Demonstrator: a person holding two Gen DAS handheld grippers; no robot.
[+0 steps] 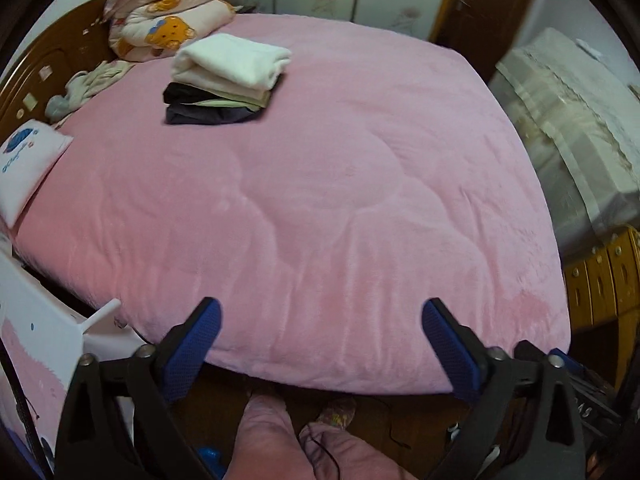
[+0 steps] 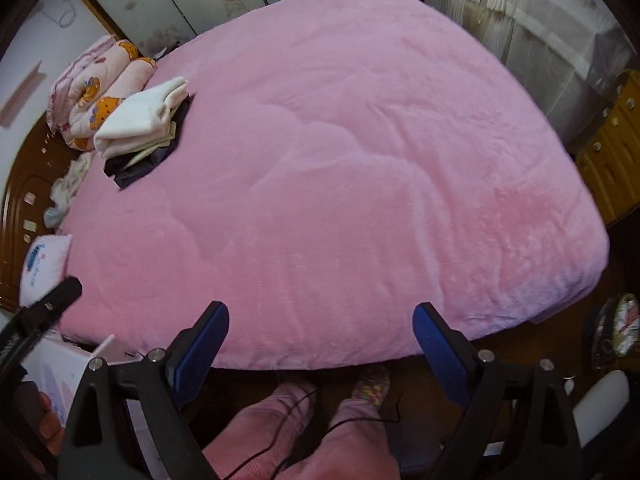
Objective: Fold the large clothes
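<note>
Both grippers wide open, holding nothing.
Left gripper (image 1: 320, 328) and right gripper (image 2: 320, 332) tipped down, blue pads (image 1: 450, 344) far apart.

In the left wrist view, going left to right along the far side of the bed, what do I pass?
Small white pillow → crumpled light clothes → bear-print quilt → stack of folded clothes → lace-covered furniture.

Both wrist cameras looked steeply down from above the bed's (image 1: 320, 184) near edge, each framed by its own tool's spread fingers. They shared the pink bed (image 2: 340, 168), the folded clothes stack (image 1: 228, 80) (image 2: 144, 128) far left, and the person's legs below.
</note>
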